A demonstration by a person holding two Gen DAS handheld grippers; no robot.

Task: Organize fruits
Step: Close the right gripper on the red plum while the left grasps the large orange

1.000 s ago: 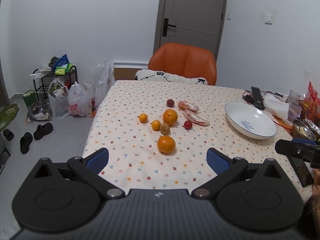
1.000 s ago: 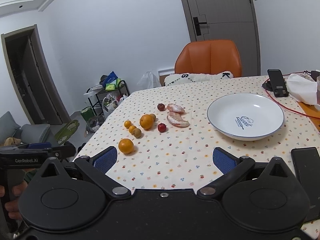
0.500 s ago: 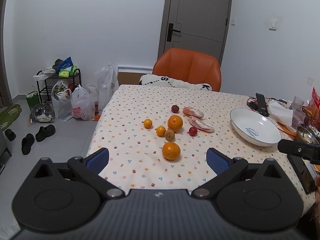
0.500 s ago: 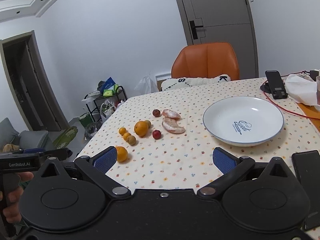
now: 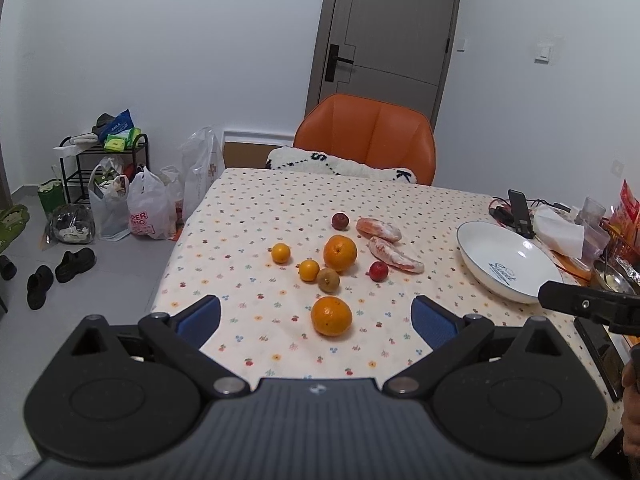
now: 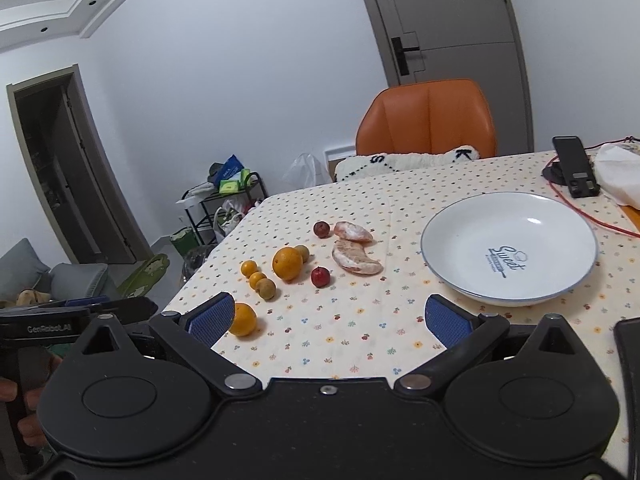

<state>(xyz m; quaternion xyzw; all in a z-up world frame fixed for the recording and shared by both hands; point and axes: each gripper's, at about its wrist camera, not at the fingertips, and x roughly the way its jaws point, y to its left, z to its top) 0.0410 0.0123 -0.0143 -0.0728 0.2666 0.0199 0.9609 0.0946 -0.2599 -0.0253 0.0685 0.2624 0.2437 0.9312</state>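
Nothing picked yet; left gripper (image 5: 316,314) and right gripper (image 6: 328,316) gape wide, empty; next: nearest orange (image 5: 331,316), frame centre, to plate (image 6: 460,276).

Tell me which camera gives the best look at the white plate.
The right wrist view: the white plate sits whole and close, its printed "Sweet" lettering readable, nothing in it. The left wrist view shows it farther off at the right, foreshortened, its near rim cut by the other tool.
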